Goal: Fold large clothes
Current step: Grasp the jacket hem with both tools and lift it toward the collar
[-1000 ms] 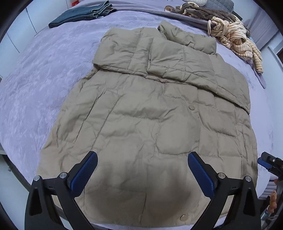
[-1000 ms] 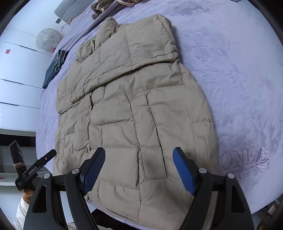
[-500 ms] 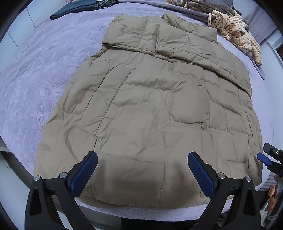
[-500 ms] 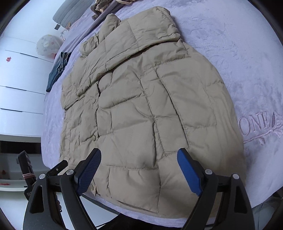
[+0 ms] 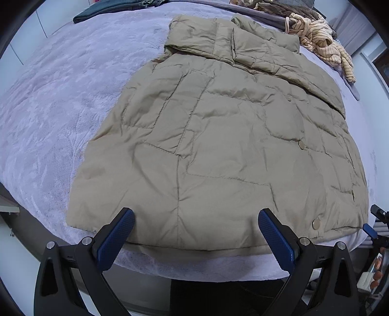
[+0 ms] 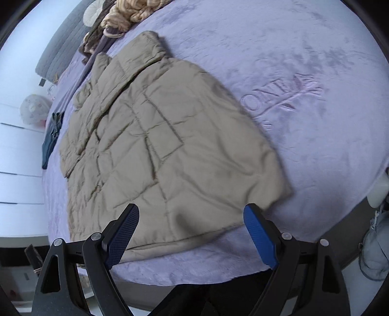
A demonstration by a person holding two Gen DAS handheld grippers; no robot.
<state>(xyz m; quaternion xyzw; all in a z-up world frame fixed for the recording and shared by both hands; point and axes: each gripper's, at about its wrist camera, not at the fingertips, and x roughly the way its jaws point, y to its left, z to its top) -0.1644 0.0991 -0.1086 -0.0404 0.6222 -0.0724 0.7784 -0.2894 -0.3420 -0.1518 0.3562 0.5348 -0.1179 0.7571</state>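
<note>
A large tan quilted puffer jacket (image 5: 231,145) lies flat on a lilac bed (image 5: 60,109), its sleeves folded across the upper part, its hem toward me. My left gripper (image 5: 195,214) is open and empty just above the hem's left half. In the right wrist view the jacket (image 6: 158,150) shows at an angle, and my right gripper (image 6: 190,209) is open and empty over the hem's right corner. The right gripper's tip also shows in the left wrist view (image 5: 374,226) at the far right edge.
Dark blue folded jeans (image 5: 116,6) lie at the bed's far left. A striped yellow-brown garment pile (image 5: 321,46) lies at the far right, also in the right wrist view (image 6: 126,12). The bed's front edge (image 5: 206,267) is just below the hem. White cabinets (image 6: 17,158) stand left.
Both grippers have drawn back toward the foot of the bed, from over the jacket's lower body to its hem. The jacket has not moved. Both stay open.
</note>
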